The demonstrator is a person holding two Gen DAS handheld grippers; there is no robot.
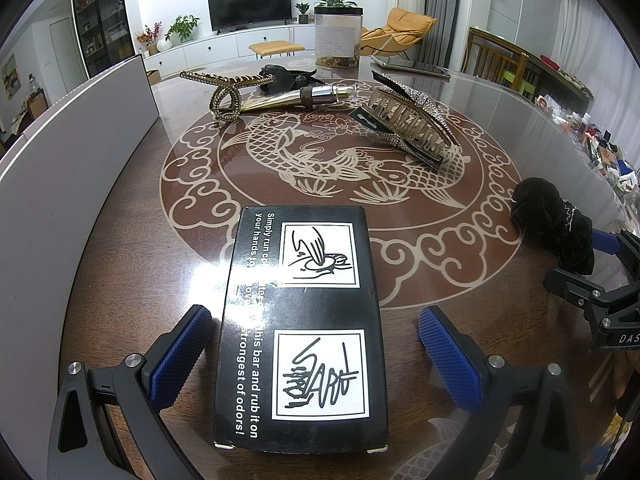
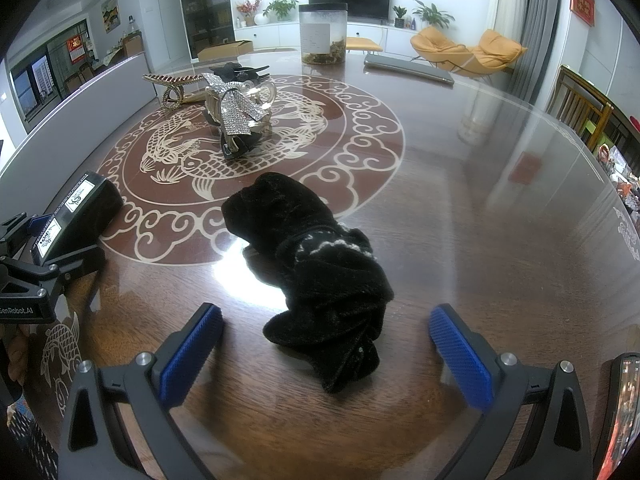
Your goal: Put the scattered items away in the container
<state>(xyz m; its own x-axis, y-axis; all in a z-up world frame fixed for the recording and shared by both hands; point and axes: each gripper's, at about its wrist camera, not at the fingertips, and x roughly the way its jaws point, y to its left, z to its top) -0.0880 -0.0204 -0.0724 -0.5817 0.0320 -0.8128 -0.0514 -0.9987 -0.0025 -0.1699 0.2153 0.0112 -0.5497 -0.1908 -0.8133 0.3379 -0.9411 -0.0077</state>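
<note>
A black box (image 1: 304,332) with white printing lies flat on the table between the fingers of my open left gripper (image 1: 316,356); the pads stand apart from its sides. A black velvet scrunchie (image 2: 320,264) lies between the fingers of my open right gripper (image 2: 326,350), untouched. Further back lie a rhinestone claw clip (image 1: 412,120), a gold curved clip (image 1: 228,92), a gold tube (image 1: 296,98) and a black clip (image 1: 288,76). The white container wall (image 1: 68,184) rises at the left. The scrunchie (image 1: 556,220) shows at the right of the left wrist view, the box (image 2: 76,216) at the left of the right wrist view.
A clear jar with a black lid (image 1: 338,36) and a flat tablet (image 1: 412,68) sit at the table's far side. A phone (image 2: 624,408) lies at the near right edge. Chairs and cluttered goods (image 1: 600,148) stand to the right. The glossy table (image 2: 480,208) has open surface at right.
</note>
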